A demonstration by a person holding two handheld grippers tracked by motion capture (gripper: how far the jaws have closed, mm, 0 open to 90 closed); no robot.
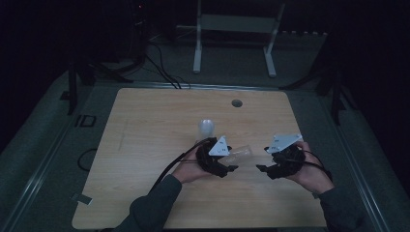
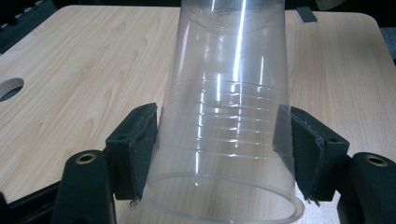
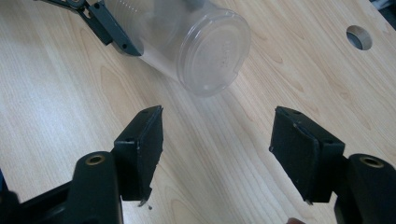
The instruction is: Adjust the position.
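Lying on its side above the desk [image 1: 145,125], the clear plastic cup [image 2: 229,121] is clamped near its open rim between the two black pads of the left gripper [image 1: 231,168]. In the left gripper view the pads press on opposite sides of the cup wall, just above the rolled rim, and the body of the cup narrows away from the camera towards its closed base. Nothing can be seen inside the cup; the wood grain of the desk shows through its wall.

In the high view the cup [image 1: 240,153] projects from the left gripper towards the right gripper [image 1: 261,168], with its base end pointing that way. The right gripper view shows the round, flat base of the cup [image 3: 212,51] facing the camera, ahead of the jaws and slightly to their left, apart from both pads. The jaws of the right gripper stand apart at a medium width with only bare desk between them; they hold nothing.

Each gripper is held in one hand of the person, whose forearms enter from the near edge of the desk. A second pale, rounded object [image 1: 206,127] stands on the desk just beyond the left gripper; what it is cannot be told. A round cable hole [image 1: 236,103] lies further back in the desk surface.
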